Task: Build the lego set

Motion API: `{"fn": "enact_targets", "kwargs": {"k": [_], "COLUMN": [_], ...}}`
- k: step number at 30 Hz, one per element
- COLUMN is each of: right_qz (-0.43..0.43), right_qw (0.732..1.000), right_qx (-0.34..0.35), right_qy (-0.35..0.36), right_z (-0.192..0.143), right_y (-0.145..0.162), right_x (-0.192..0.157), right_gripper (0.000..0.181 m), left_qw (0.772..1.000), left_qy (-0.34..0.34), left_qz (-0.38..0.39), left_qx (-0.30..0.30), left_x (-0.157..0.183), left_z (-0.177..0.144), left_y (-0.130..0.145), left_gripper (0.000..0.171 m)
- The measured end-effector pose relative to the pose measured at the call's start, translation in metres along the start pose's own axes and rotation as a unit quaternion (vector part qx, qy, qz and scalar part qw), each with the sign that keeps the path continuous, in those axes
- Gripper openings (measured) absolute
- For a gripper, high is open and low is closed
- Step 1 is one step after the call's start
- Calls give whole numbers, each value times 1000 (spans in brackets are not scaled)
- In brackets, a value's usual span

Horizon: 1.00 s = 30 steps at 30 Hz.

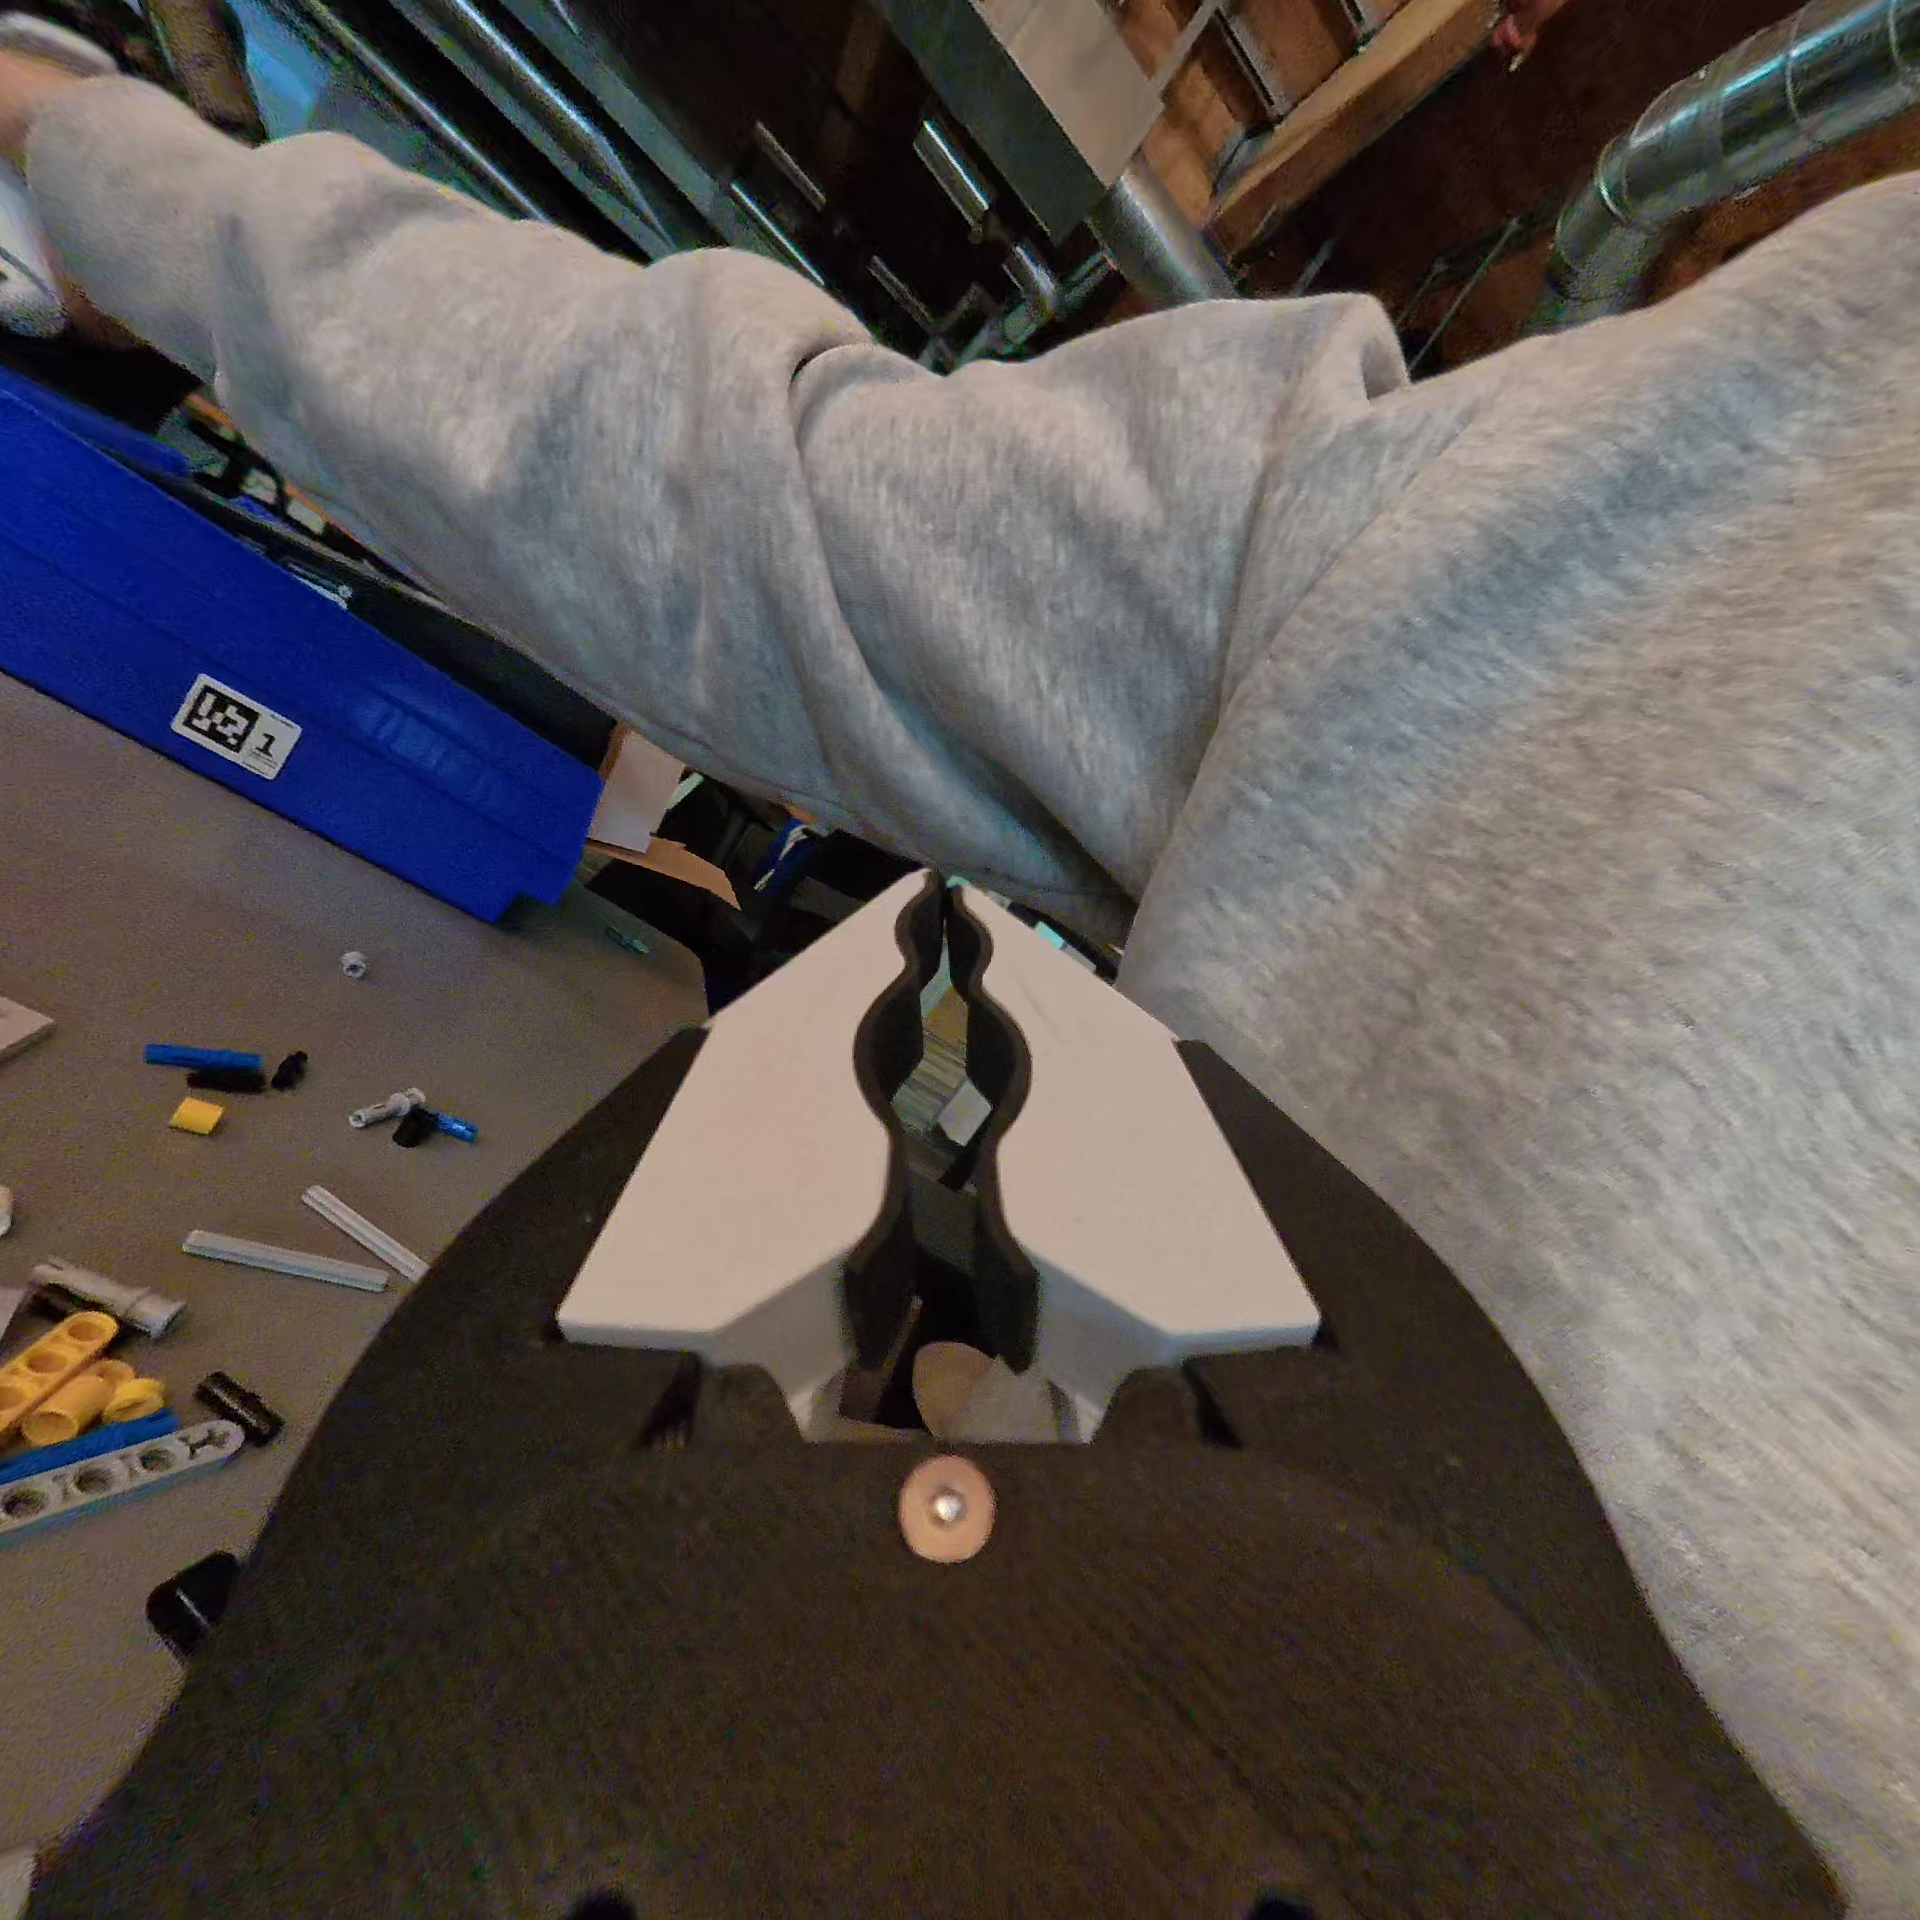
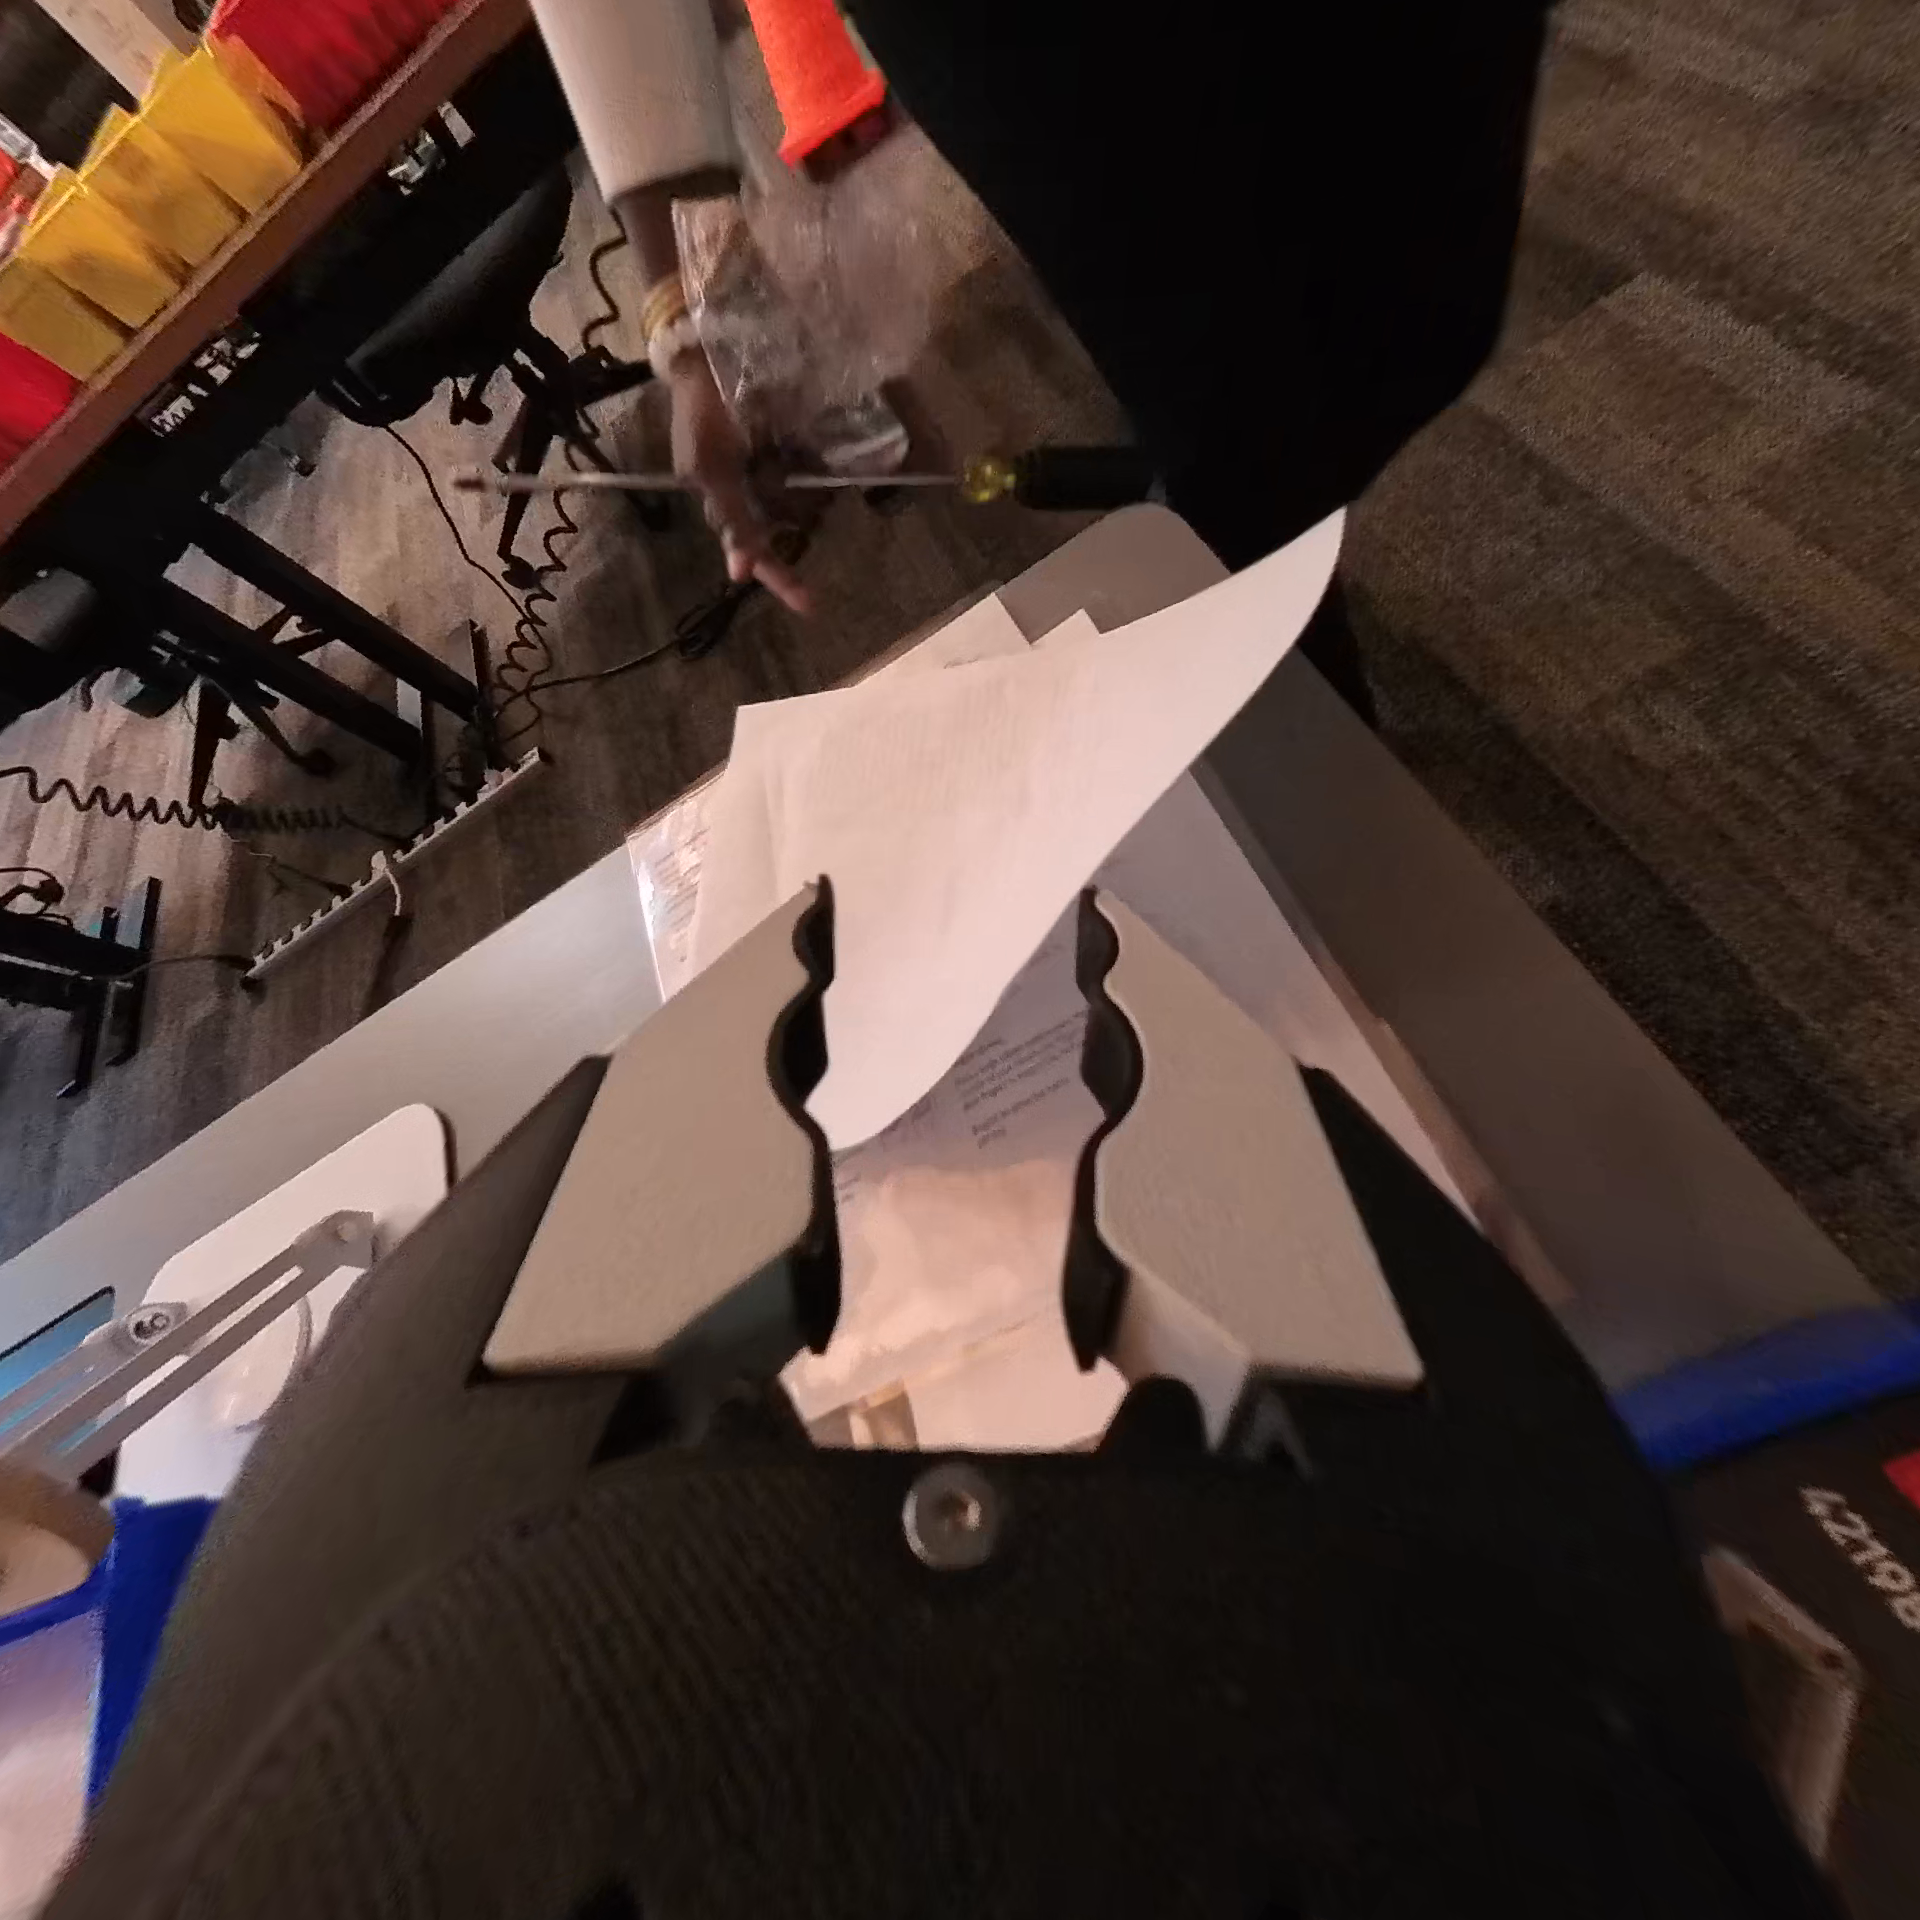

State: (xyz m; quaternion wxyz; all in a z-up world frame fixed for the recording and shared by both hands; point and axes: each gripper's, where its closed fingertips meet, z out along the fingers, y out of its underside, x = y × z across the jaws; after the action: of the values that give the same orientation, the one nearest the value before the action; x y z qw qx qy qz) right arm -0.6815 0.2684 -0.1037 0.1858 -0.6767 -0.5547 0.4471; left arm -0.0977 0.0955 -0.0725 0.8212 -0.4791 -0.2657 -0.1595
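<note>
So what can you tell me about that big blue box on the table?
The blue plastic bin sits at the far edge of the grey table, seen side-on in the left wrist view. Its long, smooth wall carries a small white sticker with a black square code. A grey sleeve reaches over it, hiding its top. No loose pieces touch it.

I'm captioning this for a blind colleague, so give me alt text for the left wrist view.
The left gripper, its white fingers closed and empty, points at a person's light grey sweatshirt sleeve. To the left, small blue, yellow, grey and black lego pieces lie scattered on the grey tabletop before a blue plastic bin.
</note>
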Motion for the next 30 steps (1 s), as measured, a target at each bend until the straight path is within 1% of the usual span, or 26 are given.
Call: {"fn": "enact_targets", "kwargs": {"k": [4,8,10,12,14,16,17,19,22,24,26,28,30], "right_qz": [-31,-71,-95,-123,-152,-184,-203,-240,-260,-258,-263,-278,-289], "right_qw": [999,997,995,992,987,979,972,958,945,942,943,943,942], "right_qx": [-8,-16,-9,11,33,50,56,60,48,33,27,32,37], "right_qy": [9,23,28,10,-30,-79,-103,-144,-195,-210,-204,-182,-169], "right_z": [-14,-33,-47,-66,-91,-127,-148,-192,-254,-285,-307,-322,-333], "right_y": [0,-2,-7,-12,-9,7,22,62,142,197,245,283,312], "right_x": [0,0,-3,-18,-41,-67,-79,-97,-106,-96,-78,-59,-48], "right_gripper": [64,75,75,71,68,63,61,57,57,55,55,51,50], "left_qw": [1000,1000,1000,999,999,999,998,998,997,997,997,996,996], "left_qy": [0,-1,-3,-7,-10,-12,-12,-12,-12,-11,-12,-13,-14], "left_qz": [6,15,16,24,32,35,37,41,47,50,54,56,58], "left_qx": [-9,-20,-23,-29,-34,-39,-41,-45,-53,-59,-62,-67,-71], "left_x": [2,2,1,1,1,1,1,2,3,5,6,7,8], "left_z": [2,4,5,5,6,6,7,8,10,11,12,14,15], "left_y": [4,9,11,12,14,16,17,19,23,26,28,31,34], "left_gripper": [0,0,0,0,0,0,0,0,0,0,0,0,0]}}
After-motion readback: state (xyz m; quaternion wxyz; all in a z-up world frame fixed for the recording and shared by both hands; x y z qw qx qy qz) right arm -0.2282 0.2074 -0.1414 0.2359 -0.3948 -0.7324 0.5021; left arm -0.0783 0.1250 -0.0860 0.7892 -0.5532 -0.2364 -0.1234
